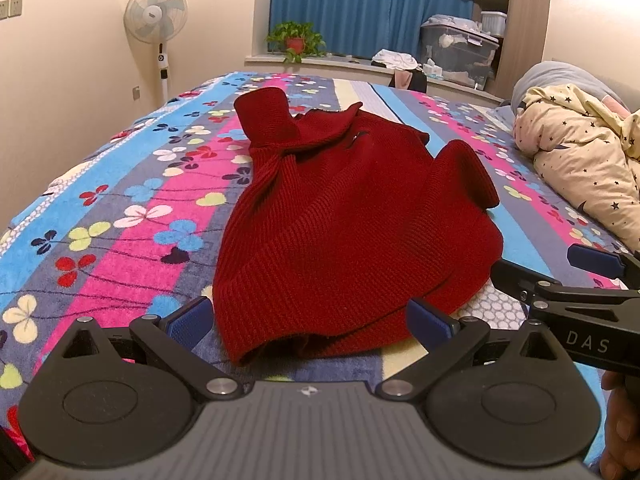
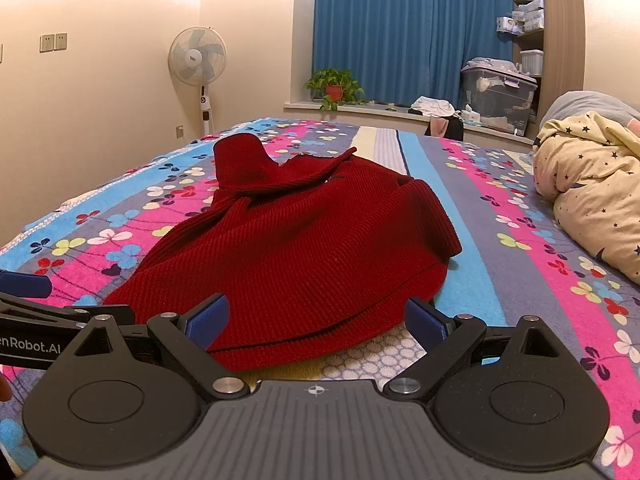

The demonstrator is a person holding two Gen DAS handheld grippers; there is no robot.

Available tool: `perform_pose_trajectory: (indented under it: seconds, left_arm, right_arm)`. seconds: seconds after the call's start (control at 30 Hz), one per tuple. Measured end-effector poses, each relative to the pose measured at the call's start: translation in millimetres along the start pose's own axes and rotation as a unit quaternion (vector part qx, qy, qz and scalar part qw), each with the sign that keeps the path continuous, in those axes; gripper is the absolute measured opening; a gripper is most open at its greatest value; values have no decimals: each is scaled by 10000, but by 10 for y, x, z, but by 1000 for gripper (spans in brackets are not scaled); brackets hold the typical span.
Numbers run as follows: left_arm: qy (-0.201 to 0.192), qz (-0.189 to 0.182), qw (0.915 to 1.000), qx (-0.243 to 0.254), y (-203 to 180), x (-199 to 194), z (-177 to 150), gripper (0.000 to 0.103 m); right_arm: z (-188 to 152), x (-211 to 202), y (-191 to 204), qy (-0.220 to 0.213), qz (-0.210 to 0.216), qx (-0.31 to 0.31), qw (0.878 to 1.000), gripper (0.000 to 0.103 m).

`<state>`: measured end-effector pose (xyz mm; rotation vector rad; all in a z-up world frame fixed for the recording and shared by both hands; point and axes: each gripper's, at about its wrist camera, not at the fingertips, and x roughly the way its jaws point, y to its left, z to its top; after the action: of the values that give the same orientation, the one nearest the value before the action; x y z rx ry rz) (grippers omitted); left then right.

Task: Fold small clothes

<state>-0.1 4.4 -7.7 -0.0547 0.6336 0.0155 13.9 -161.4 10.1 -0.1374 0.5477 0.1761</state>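
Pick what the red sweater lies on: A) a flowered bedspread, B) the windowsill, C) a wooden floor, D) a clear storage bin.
A: the sweater lies rumpled on the striped, flowered bedspread, with both open grippers just short of its near hem.

Warm indoor light; sharp; fisheye-bent, dark corners

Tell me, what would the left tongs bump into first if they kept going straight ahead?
Probably the red sweater: its near hem lies right between the open left tongs, on the flowery blanket.

Ribbed knit sweater (image 1: 344, 232), matt.
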Motion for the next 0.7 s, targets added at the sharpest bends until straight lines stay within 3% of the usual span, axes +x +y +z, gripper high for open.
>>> perform_pose_trajectory:
  seconds: [0.7]
  left_arm:
    - [10, -58, 10000, -10, -65, -7, -27, 102]
  right_arm:
    - [7, -22, -35, -71, 47, 177, 9998, 95]
